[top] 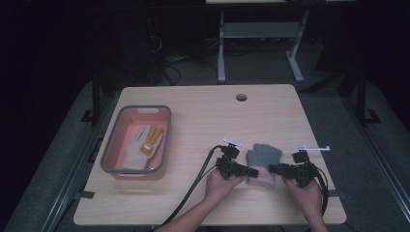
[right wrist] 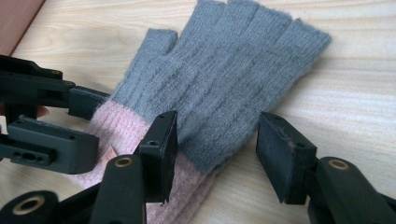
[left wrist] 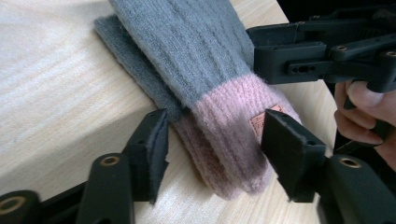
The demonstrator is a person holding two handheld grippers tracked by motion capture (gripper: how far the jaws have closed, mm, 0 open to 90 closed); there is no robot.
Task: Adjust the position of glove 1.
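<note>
with both the left gripper [left wrist: 212, 154] and right gripper [right wrist: 215, 154] gaping around the grey glove's [top: 264, 155] pink cuff [left wrist: 233, 126], i judged clamping low on thick knit best.

Both tongs are made of matte black plastic. The left tongs [left wrist: 212, 154] have two thick jaws with soft dark pads [left wrist: 159, 149] on the inner sides and brass-coloured rivets at the joints. The right tongs [right wrist: 215, 156] have the same form. A thick black cable [top: 193, 186] goes from the left tongs, another from the right. The forearms are bare, no sleeves.
</note>
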